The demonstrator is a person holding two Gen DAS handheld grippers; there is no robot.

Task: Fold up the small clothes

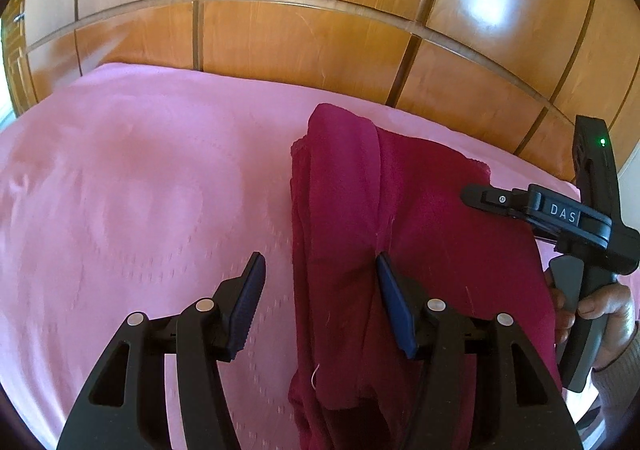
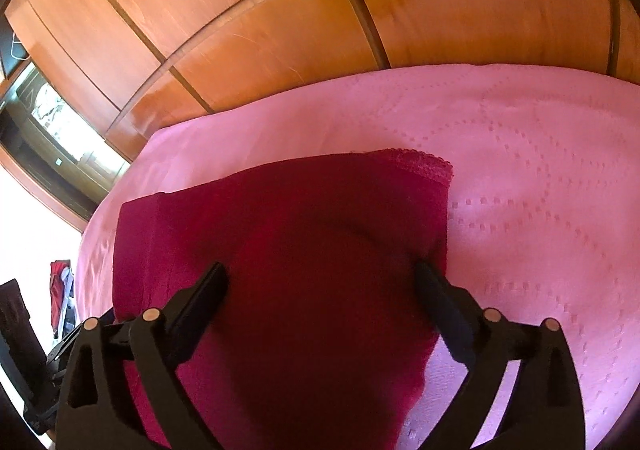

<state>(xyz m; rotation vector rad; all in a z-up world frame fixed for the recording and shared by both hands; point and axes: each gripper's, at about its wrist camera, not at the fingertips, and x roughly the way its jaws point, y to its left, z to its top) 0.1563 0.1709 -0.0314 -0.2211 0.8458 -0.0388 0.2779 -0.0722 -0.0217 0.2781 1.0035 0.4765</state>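
Between the spread fingers of the left tongs (image 1: 320, 270) lies the left edge of a crimson garment (image 1: 400, 218), folded on a pink bedspread (image 1: 140, 190). Right tongs (image 2: 320, 278) stand open over the same garment, nothing gripped. Wooden wardrobe (image 1: 300, 42) beyond.

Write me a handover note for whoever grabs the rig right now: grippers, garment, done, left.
Left hand-held gripper: open, empty, over the garment's left edge.
Right hand-held gripper: open, empty, poised above the garment.
Dark red garment: lies on the pink bedspread, in front of the wooden wardrobe. Its left side looks folded over, with layers bunched; the lace trim is at the far corner.
Done: seemingly a first fold.
Left: probably grip the edge, finish folding, flatten it.
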